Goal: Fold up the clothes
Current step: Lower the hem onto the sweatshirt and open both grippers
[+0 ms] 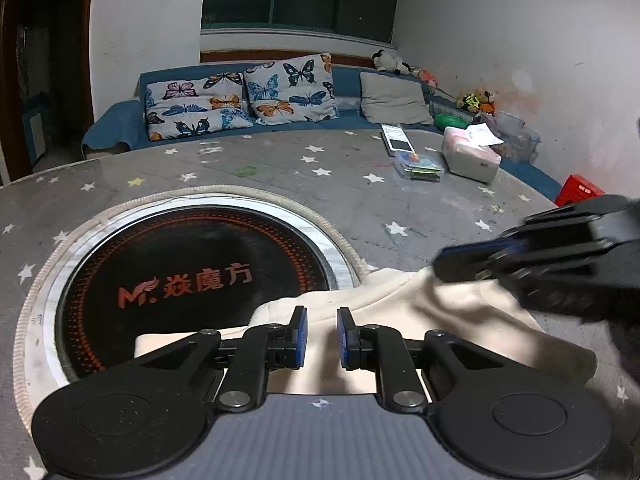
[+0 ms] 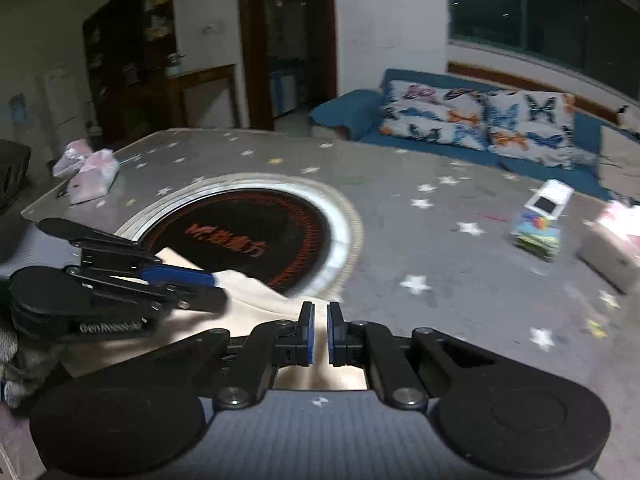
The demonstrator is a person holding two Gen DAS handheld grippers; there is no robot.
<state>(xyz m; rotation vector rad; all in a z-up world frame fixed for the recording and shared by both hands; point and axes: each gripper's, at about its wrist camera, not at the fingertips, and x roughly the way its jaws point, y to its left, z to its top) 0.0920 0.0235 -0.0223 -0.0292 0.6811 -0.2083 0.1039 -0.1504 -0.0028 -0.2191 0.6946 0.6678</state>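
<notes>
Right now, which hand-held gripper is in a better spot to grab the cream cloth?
Probably the left hand-held gripper. Its jaws are open with the cream cloth directly between and beyond them. The right hand-held gripper has only a narrow gap and sits near the cloth's edge.

Cooktop (image 1: 192, 264) reads "M. 焱魔方" (orange letters).
</notes>
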